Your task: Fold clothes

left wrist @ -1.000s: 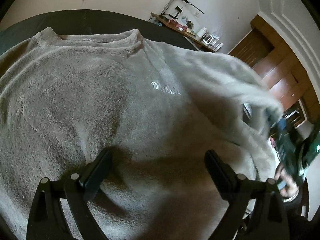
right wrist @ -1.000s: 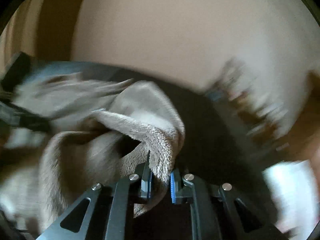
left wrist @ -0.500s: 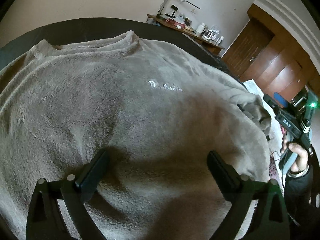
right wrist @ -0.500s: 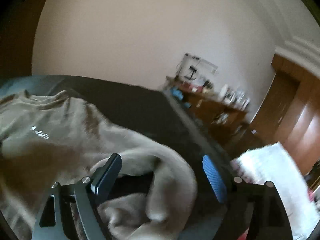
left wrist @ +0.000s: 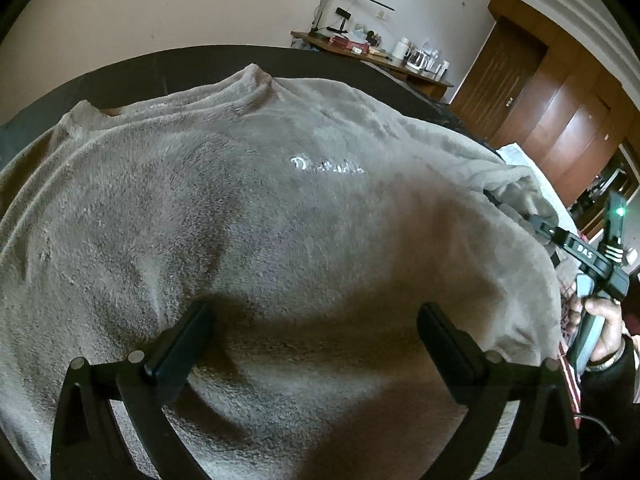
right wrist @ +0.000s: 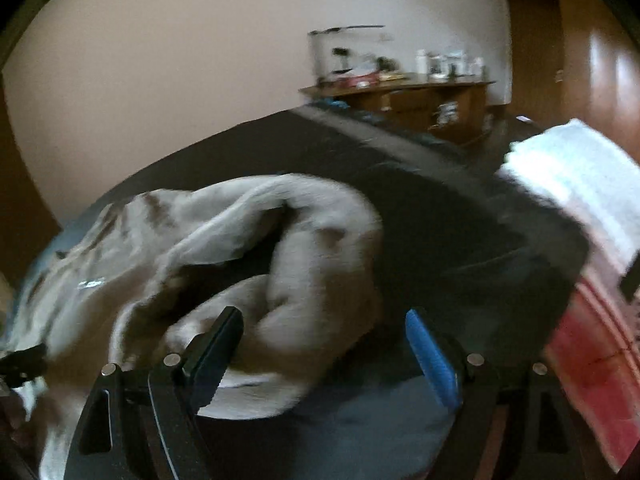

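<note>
Room: pale plaster wall (left wrist: 160,4), brown wooden wardrobe doors (left wrist: 560,128) at right, and a cluttered wooden side table (left wrist: 372,60) carrying jars and a lamp. Dark bed surface (left wrist: 168,68), matte, extended past the garment's far edge with bare room beyond the collar.

Item: grey fleece sweatshirt (left wrist: 248,216), plush pile, lay spread front-up on the bed, ribbed round collar (left wrist: 252,80) farthest away. Small silvery script on the chest (left wrist: 326,166), not legible.

Left gripper (left wrist: 314,336): black fingers spread wide over the lower body of the garment, holding nothing.

Right gripper (right wrist: 324,344): one black finger, one blue-padded finger (right wrist: 430,356), spread wide, nothing held; bunched sleeve (right wrist: 304,264) lay just ahead of it. Its housing bore the letters "DAS" (left wrist: 585,251). View blurred.

Folded white towel (right wrist: 576,176) beside the bed at right.
</note>
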`<state>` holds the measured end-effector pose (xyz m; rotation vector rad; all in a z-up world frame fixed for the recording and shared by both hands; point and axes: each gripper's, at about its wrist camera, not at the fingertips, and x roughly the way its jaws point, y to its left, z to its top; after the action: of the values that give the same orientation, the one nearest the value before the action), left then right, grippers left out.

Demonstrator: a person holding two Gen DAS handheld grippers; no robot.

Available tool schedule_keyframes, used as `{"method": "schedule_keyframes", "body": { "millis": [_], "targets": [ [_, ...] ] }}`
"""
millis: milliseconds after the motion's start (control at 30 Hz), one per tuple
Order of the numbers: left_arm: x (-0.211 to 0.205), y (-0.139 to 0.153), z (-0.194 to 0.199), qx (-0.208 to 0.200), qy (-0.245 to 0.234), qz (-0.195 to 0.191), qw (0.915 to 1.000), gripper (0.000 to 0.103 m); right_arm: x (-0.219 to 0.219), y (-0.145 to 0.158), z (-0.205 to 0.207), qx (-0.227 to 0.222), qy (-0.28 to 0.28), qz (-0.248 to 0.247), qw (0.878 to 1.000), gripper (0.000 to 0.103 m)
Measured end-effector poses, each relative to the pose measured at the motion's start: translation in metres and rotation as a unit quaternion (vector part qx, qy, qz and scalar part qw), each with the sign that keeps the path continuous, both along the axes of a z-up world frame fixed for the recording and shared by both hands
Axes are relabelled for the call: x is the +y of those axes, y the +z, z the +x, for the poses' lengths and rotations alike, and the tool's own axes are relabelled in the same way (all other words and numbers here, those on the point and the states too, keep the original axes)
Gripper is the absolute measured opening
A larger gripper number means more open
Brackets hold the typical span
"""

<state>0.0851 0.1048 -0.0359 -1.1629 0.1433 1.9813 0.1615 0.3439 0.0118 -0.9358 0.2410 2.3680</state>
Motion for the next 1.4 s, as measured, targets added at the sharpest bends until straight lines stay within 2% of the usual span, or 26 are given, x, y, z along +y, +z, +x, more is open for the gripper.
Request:
{"method": "schedule_keyframes", "body": {
  "millis": [67, 133, 267, 333, 400, 500, 600, 667, 733, 800, 833, 867, 900, 933, 967, 1033, 1067, 1133, 1167, 1300, 1400],
  "targets": [
    [-0.002, 0.0, 0.0, -0.001, -0.001, 0.002, 1.0, 0.102, -0.002, -0.004, -0.005, -0.008, 0.013, 0.001, 1.0, 0.083],
    [-0.004, 0.001, 0.0, -0.004, -0.002, 0.006, 1.0, 0.102, -0.005, -0.008, -0.01, -0.015, 0.026, 0.001, 1.0, 0.062],
    [-0.006, 0.001, 0.002, 0.0, -0.009, 0.004, 1.0, 0.102, -0.009, -0.016, -0.02, -0.03, 0.051, 0.002, 0.998, 0.043],
    [-0.006, 0.0, 0.004, 0.007, -0.014, -0.001, 0.9999, 0.102, -0.003, -0.011, -0.022, -0.048, 0.038, 0.045, 0.997, 0.03],
    [-0.005, 0.0, 0.005, 0.01, -0.015, -0.003, 0.9998, 0.102, 0.009, -0.001, -0.024, -0.068, 0.009, 0.109, 0.992, 0.025],
    [-0.007, 0.0, 0.003, 0.004, -0.013, 0.003, 0.9999, 0.102, 0.036, 0.02, -0.028, -0.077, -0.051, 0.193, 0.977, 0.023],
    [-0.01, 0.0, 0.0, -0.005, -0.011, 0.012, 0.9999, 0.102, 0.051, 0.047, -0.034, -0.05, -0.101, 0.239, 0.964, 0.023],
    [-0.013, 0.0, -0.002, -0.011, -0.009, 0.019, 0.9997, 0.102, 0.027, 0.068, -0.041, -0.019, -0.105, 0.307, 0.946, 0.023],
    [-0.016, 0.001, -0.004, -0.019, -0.007, 0.026, 0.9995, 0.102, -0.02, 0.08, -0.046, 0.03, -0.065, 0.37, 0.926, 0.023],
    [-0.019, 0.001, -0.008, -0.027, -0.003, 0.034, 0.999, 0.102, -0.073, 0.09, -0.049, 0.085, -0.014, 0.427, 0.9, 0.023],
    [-0.021, 0.001, -0.009, -0.031, 0.0, 0.038, 0.9988, 0.102, -0.102, 0.09, -0.049, 0.11, 0.021, 0.46, 0.881, 0.024],
    [-0.023, 0.001, -0.011, -0.035, 0.006, 0.043, 0.9985, 0.102, -0.132, 0.084, -0.048, 0.126, 0.065, 0.494, 0.858, 0.025],
    [-0.025, 0.002, -0.013, -0.038, 0.013, 0.046, 0.9981, 0.102, -0.158, 0.074, -0.048, 0.122, 0.124, 0.513, 0.84, 0.04],
    [-0.028, 0.002, -0.014, -0.038, 0.022, 0.049, 0.9978, 0.102, -0.182, 0.062, -0.05, 0.105, 0.194, 0.52, 0.825, 0.083],
    [-0.031, 0.003, -0.015, -0.038, 0.032, 0.051, 0.9974, 0.102, -0.199, 0.049, -0.051, 0.086, 0.249, 0.517, 0.815, 0.099],
    [-0.038, 0.006, -0.018, -0.031, 0.057, 0.051, 0.9965, 0.102, -0.221, 0.026, -0.05, 0.042, 0.333, 0.491, 0.804, 0.103],
    [-0.042, 0.006, -0.021, -0.025, 0.075, 0.045, 0.9958, 0.102, -0.224, 0.018, -0.05, 0.027, 0.357, 0.473, 0.805, 0.103],
    [-0.05, 0.006, -0.027, -0.022, 0.109, 0.034, 0.9932, 0.102, -0.216, 0.012, -0.051, 0.011, 0.369, 0.429, 0.825, 0.103],
    [-0.054, 0.004, -0.031, -0.034, 0.117, 0.039, 0.9918, 0.102, -0.21, 0.011, -0.051, 0.006, 0.369, 0.405, 0.837, 0.103],
    [-0.064, 0.004, -0.038, -0.059, 0.132, 0.065, 0.9873, 0.102, -0.163, 0.03, -0.051, 0.011, 0.329, 0.283, 0.901, 0.103],
    [-0.068, 0.005, -0.042, -0.066, 0.141, 0.075, 0.985, 0.102, -0.121, 0.047, -0.056, 0.031, 0.301, 0.151, 0.941, 0.103]
  ]
}}
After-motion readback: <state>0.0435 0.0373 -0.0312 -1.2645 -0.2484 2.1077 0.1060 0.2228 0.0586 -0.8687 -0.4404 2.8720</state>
